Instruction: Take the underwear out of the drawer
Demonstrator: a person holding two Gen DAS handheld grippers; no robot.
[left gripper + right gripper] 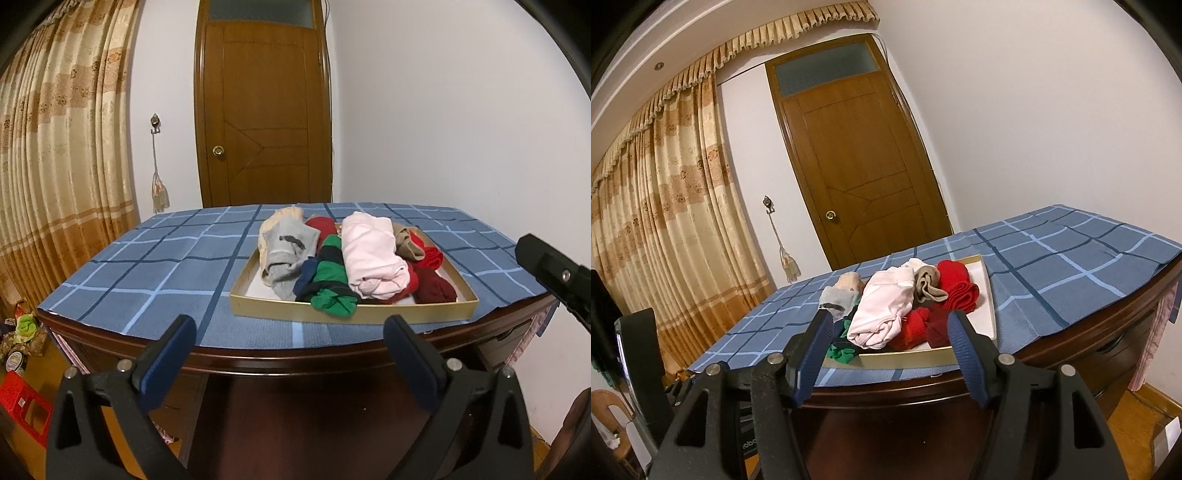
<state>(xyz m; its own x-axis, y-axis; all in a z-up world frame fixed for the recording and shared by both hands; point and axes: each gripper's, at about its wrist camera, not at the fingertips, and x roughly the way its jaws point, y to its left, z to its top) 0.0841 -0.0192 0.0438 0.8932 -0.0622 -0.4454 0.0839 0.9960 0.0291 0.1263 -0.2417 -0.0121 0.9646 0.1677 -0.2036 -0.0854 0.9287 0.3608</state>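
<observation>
Item: shallow gold-sided drawer (354,308), sitting on the checked blue tabletop (147,266), just ahead of the right claw (888,328) and ahead and slightly right of the left claw (290,332). Contents: folded and rolled underwear heaped past the rim, namely a pale pink piece (371,254) on top at centre, a green-and-black striped piece (330,284) spilling over the near wall, a grey piece (286,258) to its left, bright red (958,286) and dark red (432,286) pieces to the right, and a tan piece (927,286) behind. Both claws are hovering short of the tabletop edge, spread wide and gripping nothing. Risks, as judged: the pieces are lying tangled and overlapping, so closing on one is likely to be dragging a neighbour out with it; the striped piece is hanging over the wall and may be slipping onto the cloth if nudged; the drawer looks light and unanchored, so a pull on snagged fabric may be sliding or tipping it toward the edge; a shallow pinch on the soft pink roll may be unrolling it instead of lifting it.
</observation>
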